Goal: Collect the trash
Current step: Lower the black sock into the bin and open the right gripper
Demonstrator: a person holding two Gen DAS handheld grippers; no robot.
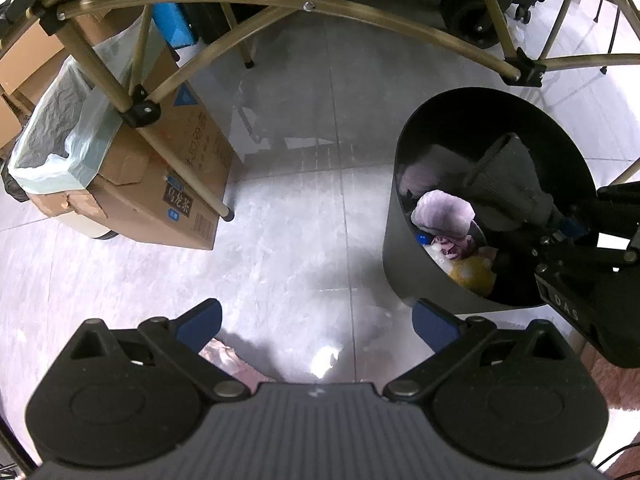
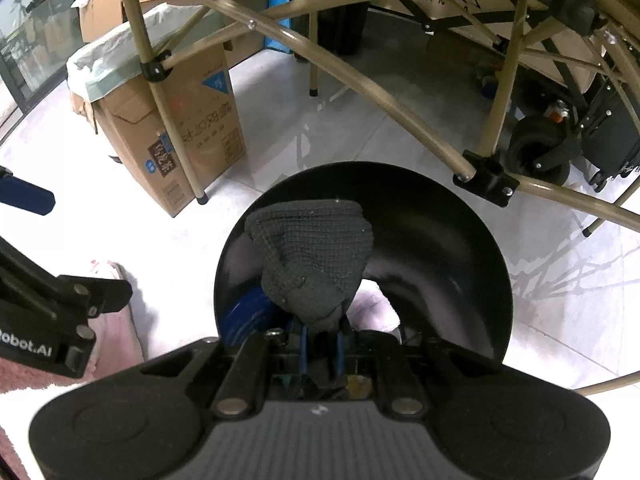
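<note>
Right tongs [image 2: 322, 344] clenched on a dark grey cloth [image 2: 316, 256] held over the black bin [image 1: 404, 216] (already holding wads), drop pending. Left tongs [image 1: 316, 322] released, empty, bin at their 2 o'clock; pink piece [image 1: 224, 356] probably left on the floor.

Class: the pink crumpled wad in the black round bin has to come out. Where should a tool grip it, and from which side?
Grip the pink crumpled wad across its domed top, coming straight down through the black round bin mouth; its walls block every sideways approach. The open left tool is free; the right tool holds dark knitted cloth.

Left hand-held gripper [image 1: 316, 322] spread wide, right hand-held gripper [image 2: 322, 340] clamped (fingers together)
</note>
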